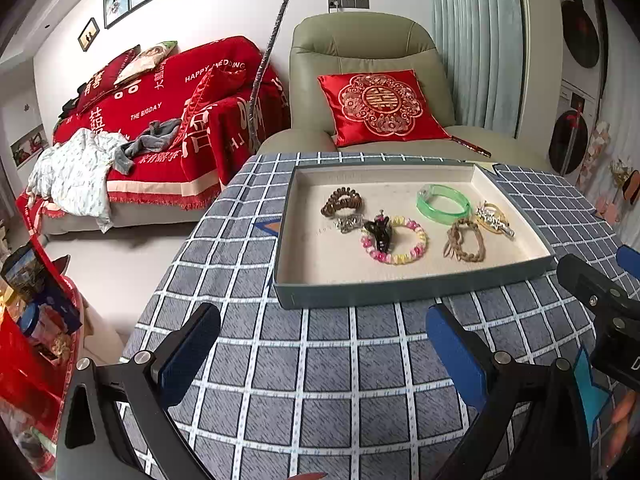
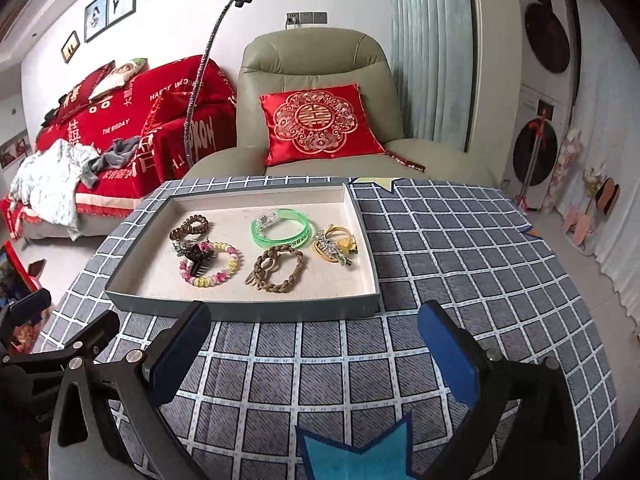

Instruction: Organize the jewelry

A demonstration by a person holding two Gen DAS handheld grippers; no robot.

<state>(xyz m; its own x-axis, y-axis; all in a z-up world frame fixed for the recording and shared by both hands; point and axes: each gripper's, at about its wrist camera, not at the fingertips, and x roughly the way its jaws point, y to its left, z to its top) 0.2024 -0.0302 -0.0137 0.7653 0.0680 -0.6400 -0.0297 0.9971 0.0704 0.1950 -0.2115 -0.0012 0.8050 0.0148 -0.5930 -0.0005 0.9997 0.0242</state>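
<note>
A shallow grey-blue tray (image 1: 400, 290) (image 2: 248, 310) with a cream lining sits on the checked tablecloth. In it lie a green bangle (image 1: 443, 203) (image 2: 281, 229), a pink and yellow bead bracelet (image 1: 404, 254) (image 2: 228, 268) with a black hair claw (image 1: 380, 232) (image 2: 199, 259) on it, a brown coil hair tie (image 1: 342, 201) (image 2: 189, 227), a braided brown bracelet (image 1: 466, 240) (image 2: 276, 270), a gold and silver hair clip (image 1: 494, 218) (image 2: 334, 250) and a small silver piece (image 1: 347, 224). My left gripper (image 1: 322, 346) is open and empty in front of the tray. My right gripper (image 2: 314, 344) is open and empty, just short of the tray's near wall.
The table carries a blue-grey checked cloth (image 1: 320, 380) (image 2: 460, 248) with blue star patches (image 2: 356, 454). A green armchair with a red cushion (image 1: 384, 106) stands behind the table. A red-covered sofa (image 1: 160, 120) is at the left. The right gripper's body shows at the right in the left wrist view (image 1: 600, 300).
</note>
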